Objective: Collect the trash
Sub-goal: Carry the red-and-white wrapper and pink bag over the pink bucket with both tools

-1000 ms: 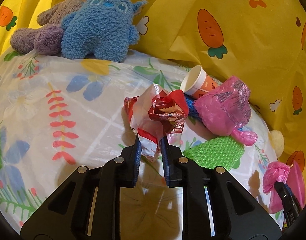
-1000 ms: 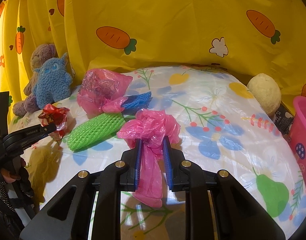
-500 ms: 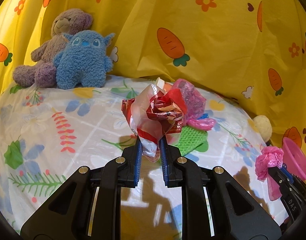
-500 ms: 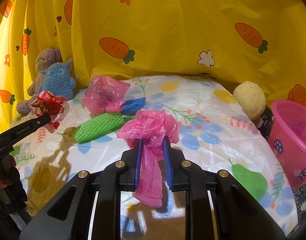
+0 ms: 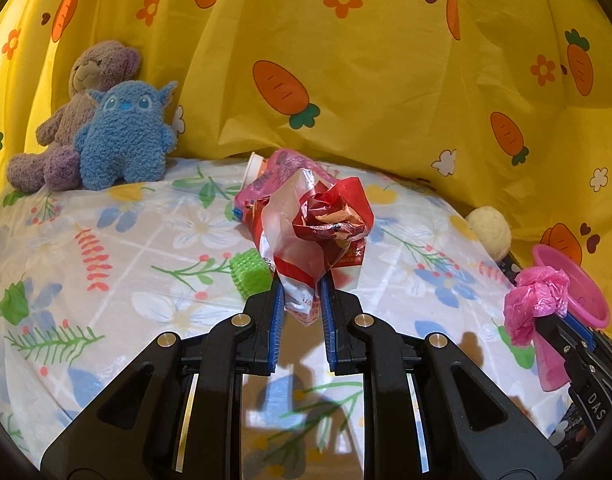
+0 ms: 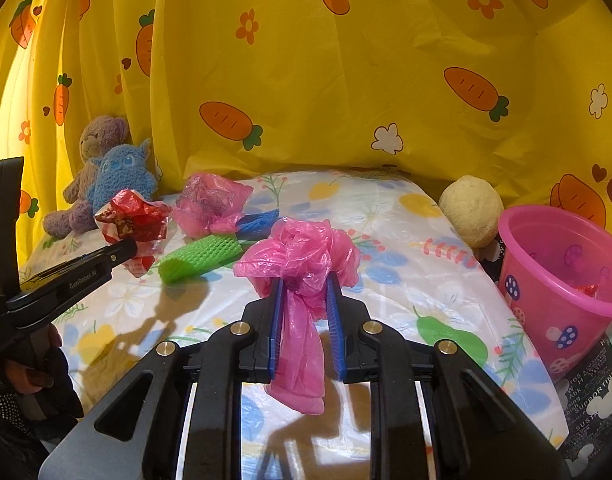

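Note:
My left gripper [image 5: 300, 288] is shut on a crumpled red-and-white wrapper [image 5: 317, 232], held above the flowered table cover [image 5: 126, 264]; the same wrapper [image 6: 132, 218] shows at the left of the right wrist view. My right gripper [image 6: 304, 284] is shut on a crumpled pink plastic bag [image 6: 302, 256], whose tail hangs down between the fingers; that pink bag [image 5: 535, 300] appears at the right edge of the left wrist view. A pink bucket [image 6: 561, 280] stands at the right, off the table's edge. Another pink bag [image 6: 210, 204], a green foam net [image 6: 202, 258] and a blue net [image 6: 258, 220] lie on the table.
A brown teddy [image 5: 94, 92] and a blue plush toy [image 5: 124, 136] sit at the back left against the yellow carrot curtain [image 5: 365, 80]. A cream ball [image 6: 471, 210] rests at the back right beside the bucket. A paper cup [image 5: 253, 168] lies behind the far pink bag.
Both grippers have lifted with their loads and swung right. The wrapper now hangs clear of the table, and the pink bucket has come into view.

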`<state>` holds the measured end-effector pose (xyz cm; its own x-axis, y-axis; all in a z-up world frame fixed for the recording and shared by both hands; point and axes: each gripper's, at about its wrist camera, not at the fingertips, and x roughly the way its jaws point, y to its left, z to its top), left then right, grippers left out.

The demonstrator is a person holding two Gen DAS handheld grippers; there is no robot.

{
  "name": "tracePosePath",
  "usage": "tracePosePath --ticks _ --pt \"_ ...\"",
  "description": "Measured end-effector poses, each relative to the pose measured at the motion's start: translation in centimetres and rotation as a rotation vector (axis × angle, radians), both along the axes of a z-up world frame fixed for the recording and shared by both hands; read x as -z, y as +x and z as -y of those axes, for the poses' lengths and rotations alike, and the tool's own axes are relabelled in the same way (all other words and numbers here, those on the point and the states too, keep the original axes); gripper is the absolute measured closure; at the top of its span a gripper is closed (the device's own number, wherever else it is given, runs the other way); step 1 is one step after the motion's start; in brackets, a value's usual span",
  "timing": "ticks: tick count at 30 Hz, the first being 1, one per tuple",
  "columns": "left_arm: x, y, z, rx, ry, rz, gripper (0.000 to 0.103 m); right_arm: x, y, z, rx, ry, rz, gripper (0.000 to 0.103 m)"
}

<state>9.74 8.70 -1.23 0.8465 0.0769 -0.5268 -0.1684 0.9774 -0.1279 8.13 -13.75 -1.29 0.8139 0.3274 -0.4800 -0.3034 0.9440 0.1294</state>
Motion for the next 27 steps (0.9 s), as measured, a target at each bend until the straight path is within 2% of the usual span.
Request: tracePosePath --ticks 10,19,27 --pt "-0.4 0.5 4.5 0.094 0.024 0.006 0.087 -0.4 -0.5 3.0 0.05 0.012 0.026 0.082" --pt "-1.2 2.0 10.1 0.219 0.031 0.018 0.087 -0.8 -0.4 6.8 0.129 -0.002 0.044 0.082" --pt "-2.7 4.1 17.3 0.378 0.033 0.042 0.087 -1.4 0.7 12.8 0.29 -0.015 0.06 0.082"
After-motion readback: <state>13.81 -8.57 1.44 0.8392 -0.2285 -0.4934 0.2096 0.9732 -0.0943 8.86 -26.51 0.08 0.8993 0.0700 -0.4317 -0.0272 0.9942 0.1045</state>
